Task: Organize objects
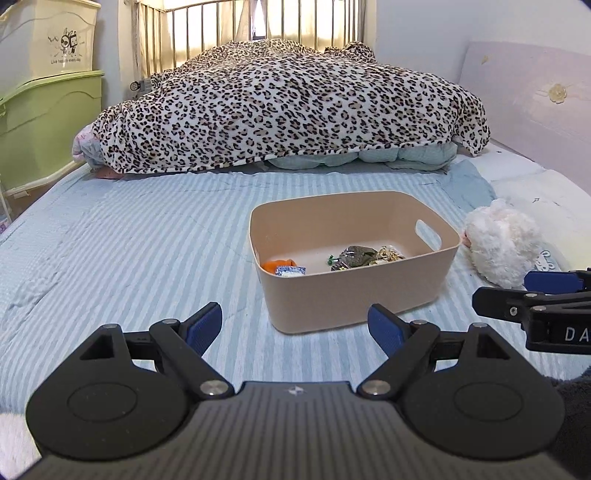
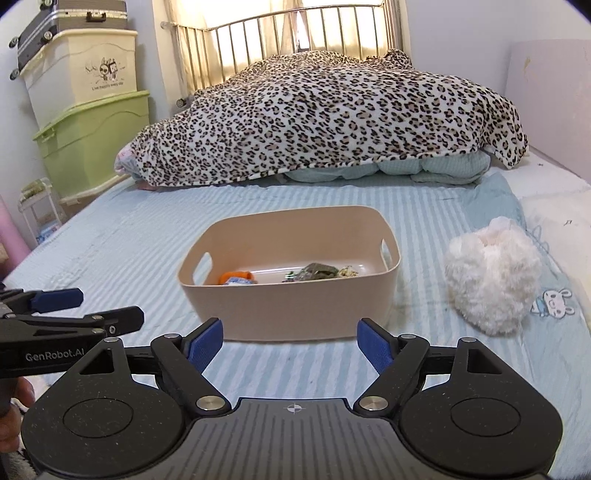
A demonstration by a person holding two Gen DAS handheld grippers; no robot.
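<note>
A beige plastic bin (image 1: 354, 295) (image 2: 295, 306) sits on the striped blue bedsheet. It holds an orange item (image 1: 279, 265) (image 2: 236, 276), a blue-white packet (image 1: 291, 270), a dark wrapped packet (image 1: 356, 255) (image 2: 314, 271) and a pale packet (image 1: 388, 254). A white fluffy plush (image 1: 498, 242) (image 2: 491, 277) lies on the sheet right of the bin. My left gripper (image 1: 295, 325) is open and empty, just short of the bin's near wall. My right gripper (image 2: 290, 343) is open and empty, also just short of the bin. Each gripper shows at the edge of the other's view.
A leopard-print blanket (image 1: 288, 107) (image 2: 325, 118) is heaped over bedding at the far end, before a metal bed rail (image 2: 295, 33). Stacked green and cream storage boxes (image 1: 44, 110) (image 2: 92, 122) stand left of the bed. A lilac headboard (image 1: 535, 99) runs along the right.
</note>
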